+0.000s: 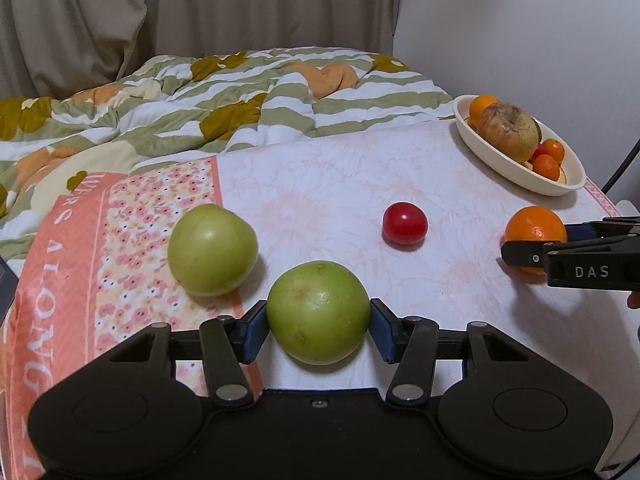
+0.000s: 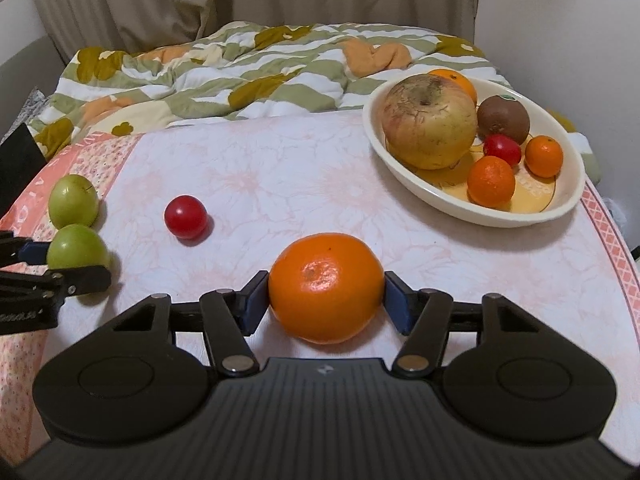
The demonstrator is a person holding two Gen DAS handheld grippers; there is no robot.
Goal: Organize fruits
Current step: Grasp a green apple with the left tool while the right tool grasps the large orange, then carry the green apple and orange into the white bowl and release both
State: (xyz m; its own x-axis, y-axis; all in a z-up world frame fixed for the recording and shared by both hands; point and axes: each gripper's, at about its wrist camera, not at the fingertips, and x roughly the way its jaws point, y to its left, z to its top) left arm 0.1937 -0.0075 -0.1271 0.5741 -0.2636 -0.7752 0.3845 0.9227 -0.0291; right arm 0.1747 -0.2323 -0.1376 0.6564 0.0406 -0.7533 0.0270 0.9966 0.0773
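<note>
Both wrist views are evenly lit by soft indoor light from above, moderately bright with a warm cast. Small glare spots sit on the orange [image 2: 326, 286] and the red fruit [image 1: 405, 223]. Soft shadows fall on the tabletop [image 2: 280, 184] beside and under each fruit. Focus is sharp between the fingers. Fisheye distortion bends the edges, and dark vignetting fills the corners.
</note>
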